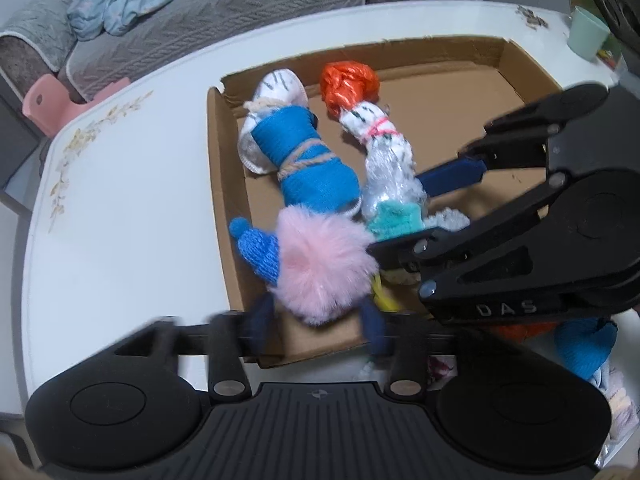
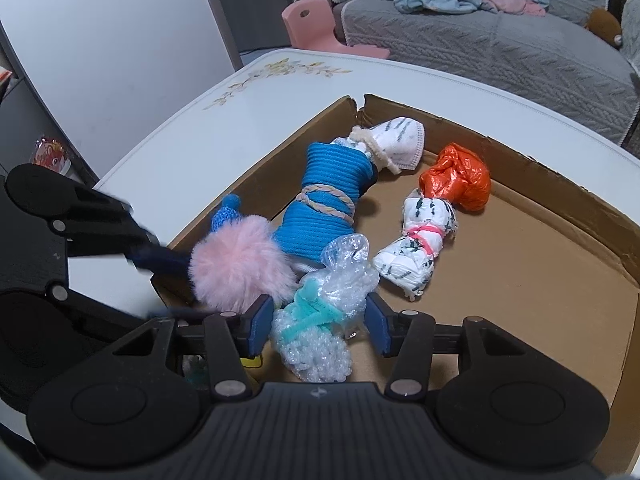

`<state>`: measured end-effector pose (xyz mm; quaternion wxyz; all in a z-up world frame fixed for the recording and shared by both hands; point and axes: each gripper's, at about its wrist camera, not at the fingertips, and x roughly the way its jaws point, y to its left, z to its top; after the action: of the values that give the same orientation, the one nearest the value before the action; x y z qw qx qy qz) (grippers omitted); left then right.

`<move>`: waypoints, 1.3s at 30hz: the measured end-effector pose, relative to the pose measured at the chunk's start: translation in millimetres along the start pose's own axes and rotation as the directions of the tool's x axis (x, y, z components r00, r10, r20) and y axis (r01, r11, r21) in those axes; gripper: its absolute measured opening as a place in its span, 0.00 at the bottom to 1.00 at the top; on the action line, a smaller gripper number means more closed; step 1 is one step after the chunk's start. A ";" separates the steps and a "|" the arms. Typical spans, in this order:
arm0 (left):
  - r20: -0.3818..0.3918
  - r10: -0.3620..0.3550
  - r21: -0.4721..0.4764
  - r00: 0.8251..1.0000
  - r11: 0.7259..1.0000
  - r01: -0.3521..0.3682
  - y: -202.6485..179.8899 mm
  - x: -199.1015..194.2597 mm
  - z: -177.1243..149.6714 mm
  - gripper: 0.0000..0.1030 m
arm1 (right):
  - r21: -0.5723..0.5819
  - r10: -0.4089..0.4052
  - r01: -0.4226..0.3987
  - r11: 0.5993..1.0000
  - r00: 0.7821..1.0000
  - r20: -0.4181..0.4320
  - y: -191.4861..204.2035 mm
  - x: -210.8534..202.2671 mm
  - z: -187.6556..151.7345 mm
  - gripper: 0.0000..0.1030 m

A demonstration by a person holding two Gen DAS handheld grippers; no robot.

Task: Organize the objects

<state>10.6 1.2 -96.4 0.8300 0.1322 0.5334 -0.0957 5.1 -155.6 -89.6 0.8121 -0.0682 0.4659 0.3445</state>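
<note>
Bundles laid in the cardboard tray [image 2: 520,184]

Inside the tray's near corner, the pink pompom [image 1: 320,268] is straddled by the released left gripper [image 1: 320,320]; beside it, the bubble-wrap bundle [image 2: 320,320] is flanked, ungripped, by the right gripper [image 2: 318,326].

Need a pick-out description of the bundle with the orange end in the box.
Start at the shallow cardboard box on the white table. Toward its far side, right of the blue knit roll, lies a white wad with dark marks. It alone is tied with pink string and capped by a crumpled orange plastic bag.
</note>
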 end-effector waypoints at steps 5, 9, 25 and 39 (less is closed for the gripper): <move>-0.021 -0.019 -0.007 1.000 1.000 0.019 -0.5 -7.4 4.6 0.68 | 0.020 0.000 0.000 1.000 1.000 0.011 -2.0 -1.7 1.7 0.48; -0.004 -0.004 0.053 1.000 0.999 0.004 -9.6 -23.2 7.4 0.86 | 0.033 0.011 -0.012 0.999 1.000 0.029 -2.9 -9.3 6.7 0.60; -0.031 0.023 0.052 0.999 0.998 -0.022 2.1 -66.7 -31.8 0.92 | -0.010 -0.027 0.029 1.000 0.991 0.135 -2.0 -91.1 -3.5 0.74; -0.054 -0.062 -0.010 0.997 0.998 0.061 -74.0 -99.7 -123.4 0.93 | -0.042 0.030 -0.030 0.999 1.000 0.001 43.7 -141.6 -119.2 0.75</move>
<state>-158.8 -27.4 -63.1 0.8124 0.1147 0.5600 -0.1152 -153.2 -244.4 -32.9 0.8057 -0.0781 0.4589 0.3663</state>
